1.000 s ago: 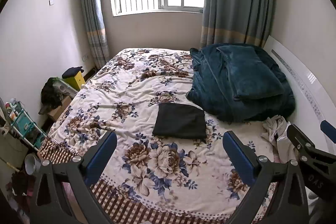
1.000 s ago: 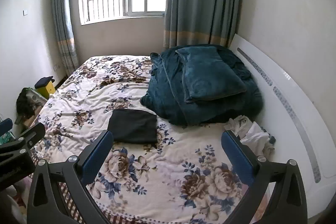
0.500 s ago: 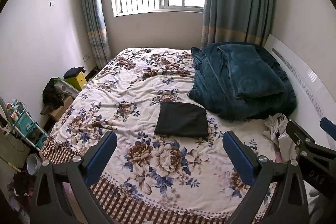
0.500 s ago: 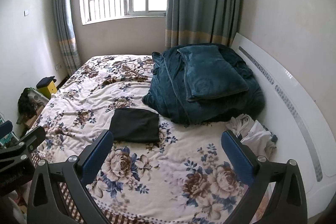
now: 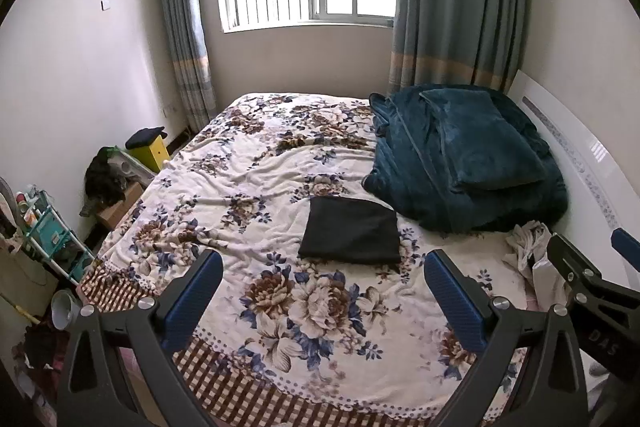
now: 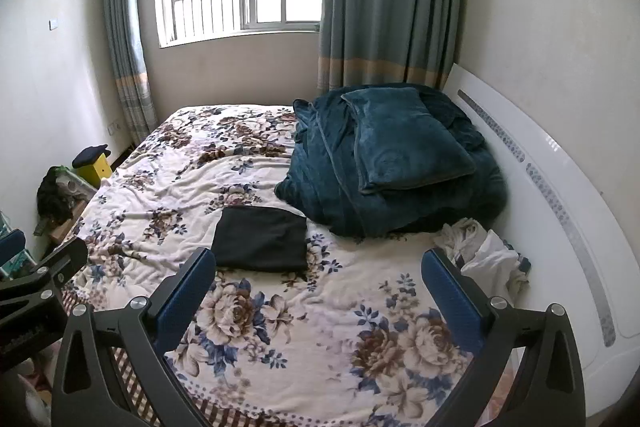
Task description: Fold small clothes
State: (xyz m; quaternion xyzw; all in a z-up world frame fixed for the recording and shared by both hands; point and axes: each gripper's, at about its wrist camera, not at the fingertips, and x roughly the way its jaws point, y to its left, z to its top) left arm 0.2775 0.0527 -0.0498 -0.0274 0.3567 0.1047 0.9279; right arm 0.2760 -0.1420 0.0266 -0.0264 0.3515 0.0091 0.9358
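A black garment (image 5: 350,230) lies folded into a flat rectangle on the floral bedspread (image 5: 256,163); it also shows in the right wrist view (image 6: 261,239). My left gripper (image 5: 322,301) is open and empty, held back above the foot of the bed, short of the garment. My right gripper (image 6: 320,299) is open and empty too, at about the same distance. A crumpled pile of white clothes (image 6: 488,255) lies at the bed's right edge by the headboard, also in the left wrist view (image 5: 532,247).
A heap of teal blankets with a pillow (image 6: 396,159) fills the far right of the bed. A white headboard (image 6: 560,187) runs along the right. A yellow box (image 5: 150,151), cartons and a teal rack (image 5: 48,231) stand on the floor at left.
Both grippers have drawn back and risen a little from the bed, so the garment looks smaller and farther. Nothing on the bed has moved.
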